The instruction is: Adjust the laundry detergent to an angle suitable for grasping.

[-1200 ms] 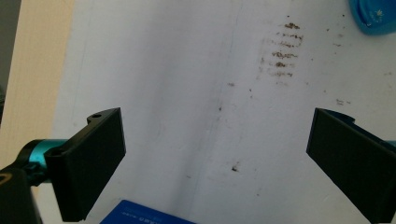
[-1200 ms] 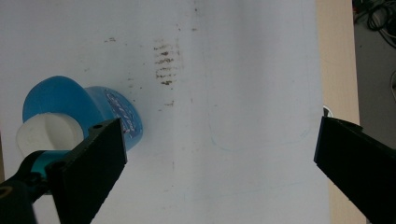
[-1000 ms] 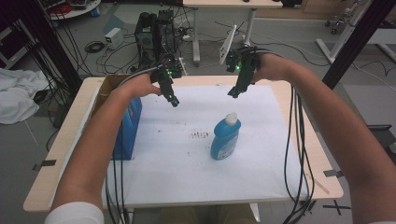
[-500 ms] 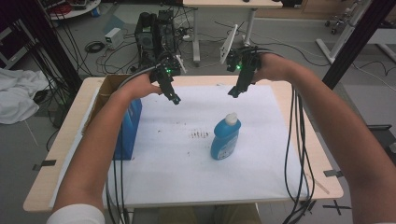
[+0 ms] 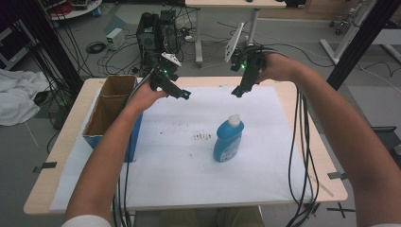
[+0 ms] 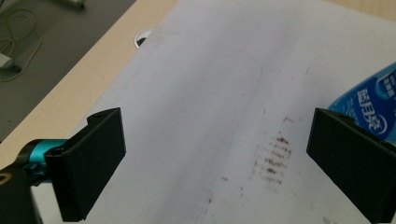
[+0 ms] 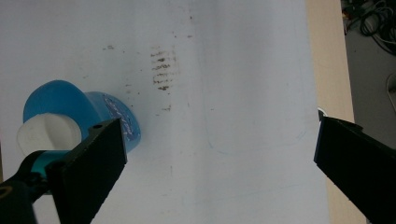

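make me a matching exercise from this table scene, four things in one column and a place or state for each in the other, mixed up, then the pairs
Things:
1. blue bottle
2. cardboard box
3. left gripper
4. brown smudges

Places or states:
A. marks on the white sheet, just left of the bottle
B. held open above the far part of the sheet
C. upright near the middle of the sheet, white cap on
D. open-topped, at the table's left edge

Pairs: 1-C, 2-D, 3-B, 4-A

Both forearms stretched forward, left gripper and right gripper raised — fingers spread wide; nothing held
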`<move>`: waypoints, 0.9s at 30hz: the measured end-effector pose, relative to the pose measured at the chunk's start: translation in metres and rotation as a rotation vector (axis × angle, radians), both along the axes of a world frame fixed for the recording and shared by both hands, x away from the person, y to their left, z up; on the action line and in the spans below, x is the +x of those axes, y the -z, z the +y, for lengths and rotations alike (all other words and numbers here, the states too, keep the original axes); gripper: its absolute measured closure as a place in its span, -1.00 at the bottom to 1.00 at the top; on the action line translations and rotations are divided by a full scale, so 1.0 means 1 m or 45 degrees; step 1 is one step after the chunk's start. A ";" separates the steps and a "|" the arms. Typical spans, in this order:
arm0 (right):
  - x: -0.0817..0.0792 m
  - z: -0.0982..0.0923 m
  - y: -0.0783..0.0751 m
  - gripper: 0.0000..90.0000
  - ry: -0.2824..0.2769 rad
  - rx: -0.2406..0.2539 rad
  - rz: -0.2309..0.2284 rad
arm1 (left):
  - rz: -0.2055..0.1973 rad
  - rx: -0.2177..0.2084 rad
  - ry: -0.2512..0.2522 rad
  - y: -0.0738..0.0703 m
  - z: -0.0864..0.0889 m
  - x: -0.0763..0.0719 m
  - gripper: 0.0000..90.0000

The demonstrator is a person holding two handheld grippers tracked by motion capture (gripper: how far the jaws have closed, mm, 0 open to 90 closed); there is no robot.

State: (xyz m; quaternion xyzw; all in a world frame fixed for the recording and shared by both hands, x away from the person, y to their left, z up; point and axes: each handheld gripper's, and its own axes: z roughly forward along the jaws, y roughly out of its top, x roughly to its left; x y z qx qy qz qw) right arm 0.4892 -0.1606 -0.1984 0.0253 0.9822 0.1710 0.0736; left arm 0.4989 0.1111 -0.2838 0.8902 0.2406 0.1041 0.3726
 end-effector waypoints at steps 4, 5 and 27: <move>0.001 -0.002 -0.001 -0.97 -0.004 0.006 -0.007 | -0.016 -0.068 -0.048 0.007 0.001 -0.004 -0.90; 0.000 -0.002 -0.001 -0.97 0.010 0.011 -0.005 | -0.028 -0.090 -0.058 0.009 0.001 -0.005 -0.90; 0.001 -0.004 -0.002 -0.97 0.015 0.051 -0.017 | -0.167 -0.523 -0.132 0.030 0.013 -0.027 -0.90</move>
